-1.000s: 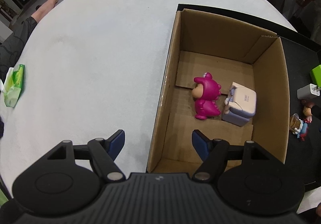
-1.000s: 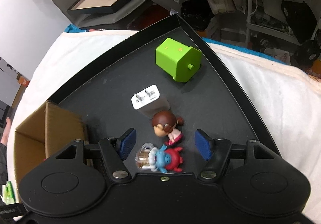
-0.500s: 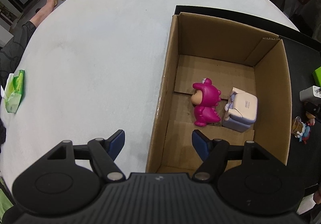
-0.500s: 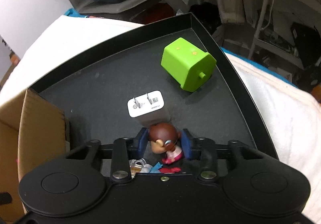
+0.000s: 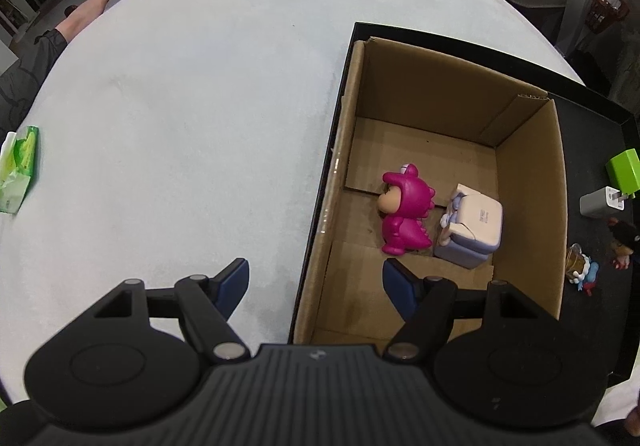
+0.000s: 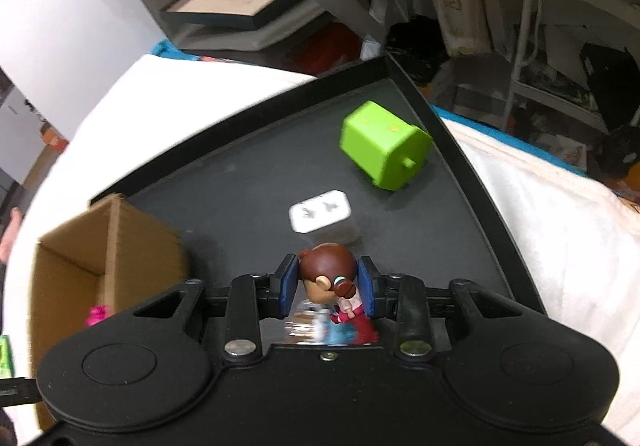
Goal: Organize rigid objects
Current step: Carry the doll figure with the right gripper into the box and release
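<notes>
The right gripper [image 6: 327, 288] clamps the brown-haired figurine [image 6: 330, 278]; beyond its fingers stand a white charger [image 6: 319, 211] and green cube [image 6: 382, 156]. The left gripper [image 5: 316, 284] gapes, straddling the cardboard box [image 5: 524, 214] wall.

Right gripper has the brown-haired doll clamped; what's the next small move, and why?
Probably carry it left over the cardboard box. The right gripper is shut on the brown-haired doll, the doll looks lifted off the black tray, and two toys already lie in the box.

Each black claw [image 5: 316, 284] has 2 blue pads [image 6: 289, 286] and silver screws.
</notes>
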The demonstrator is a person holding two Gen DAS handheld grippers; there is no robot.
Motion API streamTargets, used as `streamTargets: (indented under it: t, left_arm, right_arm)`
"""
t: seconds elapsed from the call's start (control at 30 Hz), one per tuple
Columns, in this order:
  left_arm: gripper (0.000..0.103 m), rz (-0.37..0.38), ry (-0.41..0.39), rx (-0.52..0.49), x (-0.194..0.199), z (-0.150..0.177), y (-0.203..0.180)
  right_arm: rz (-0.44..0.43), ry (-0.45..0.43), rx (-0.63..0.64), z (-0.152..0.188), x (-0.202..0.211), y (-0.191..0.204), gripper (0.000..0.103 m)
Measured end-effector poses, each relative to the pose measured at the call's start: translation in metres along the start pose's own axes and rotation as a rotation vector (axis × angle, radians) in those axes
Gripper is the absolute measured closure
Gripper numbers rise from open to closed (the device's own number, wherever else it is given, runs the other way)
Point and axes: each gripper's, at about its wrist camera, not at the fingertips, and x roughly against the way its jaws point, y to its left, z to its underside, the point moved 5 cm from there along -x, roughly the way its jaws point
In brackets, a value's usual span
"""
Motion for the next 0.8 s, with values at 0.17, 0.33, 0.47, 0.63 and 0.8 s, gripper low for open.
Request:
streamTargets:
  t: [0.17, 0.33, 0.47, 0.63, 0.8]
  left_arm:
    - [0.031, 0.025, -0.023, 0.007, 0.0, 0.002, 0.006]
    - [0.035, 0.067, -0.044, 0.01, -0.001, 0.003, 0.007]
    - [0.038, 0.094, -0.07, 0.024, 0.0, 0.002, 0.009]
    - [0.05, 0.115, -0.07, 0.044, -0.004, 0.0, 0.015]
    - [0.068, 0.132, -0.064, 0.049, -0.009, -0.002, 0.021]
  right_arm:
    - [-0.04, -0.006, 0.018, -0.004, 0.015, 0.021, 0.072]
    - [-0.079, -0.005, 0.037, -0.006, 0.027, 0.044, 0.072]
    - [-0.115, -0.011, 0.078, -0.007, 0.038, 0.07, 0.072]
    - [-0.137, -0.013, 0.118, -0.008, 0.042, 0.097, 0.072]
    - [-0.155, 0.008, 0.138, -0.004, 0.039, 0.121, 0.071]
